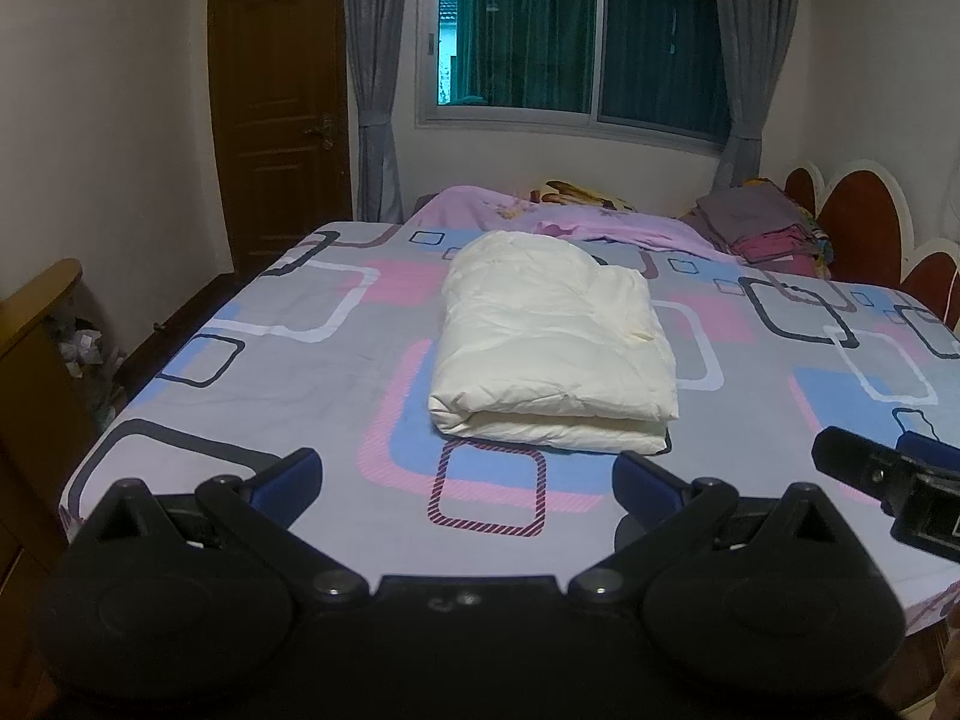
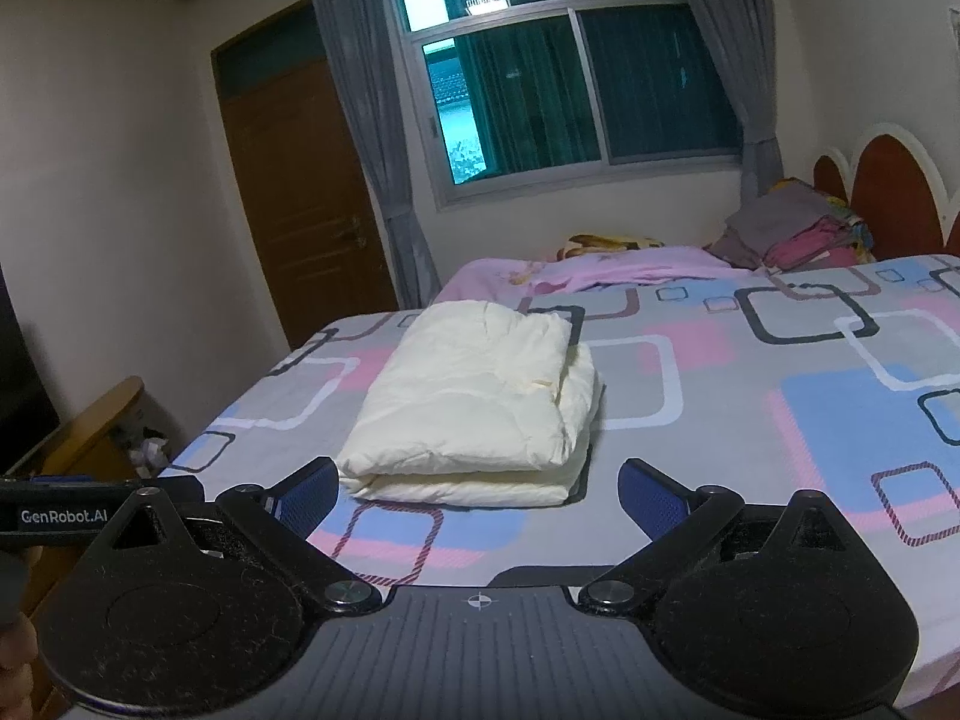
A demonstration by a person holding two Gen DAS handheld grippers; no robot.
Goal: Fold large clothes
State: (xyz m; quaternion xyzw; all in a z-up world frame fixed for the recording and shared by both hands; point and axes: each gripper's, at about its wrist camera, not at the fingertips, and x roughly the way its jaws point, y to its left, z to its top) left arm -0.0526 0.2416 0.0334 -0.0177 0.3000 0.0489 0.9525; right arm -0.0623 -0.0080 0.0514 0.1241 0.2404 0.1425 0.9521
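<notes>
A cream padded garment (image 1: pixel 549 348) lies folded into a thick rectangle in the middle of the bed, folded edge toward me. The right wrist view shows the same folded garment (image 2: pixel 474 408) just beyond the fingers. My left gripper (image 1: pixel 468 477) is open above the near part of the bed, short of the bundle, with nothing between its blue pads. My right gripper (image 2: pixel 480 495) is open too, its pads either side of the bundle's near edge without touching it. The right gripper's tip (image 1: pixel 888 471) shows at the right edge of the left wrist view.
The bed sheet (image 1: pixel 288 372) has a grey, pink and blue square pattern. A pink blanket (image 1: pixel 540 213) and a stack of folded clothes (image 1: pixel 762 225) lie at the far side. A wooden cabinet (image 1: pixel 36 360) stands left of the bed, a door (image 1: pixel 282 102) and window (image 1: pixel 576 42) behind.
</notes>
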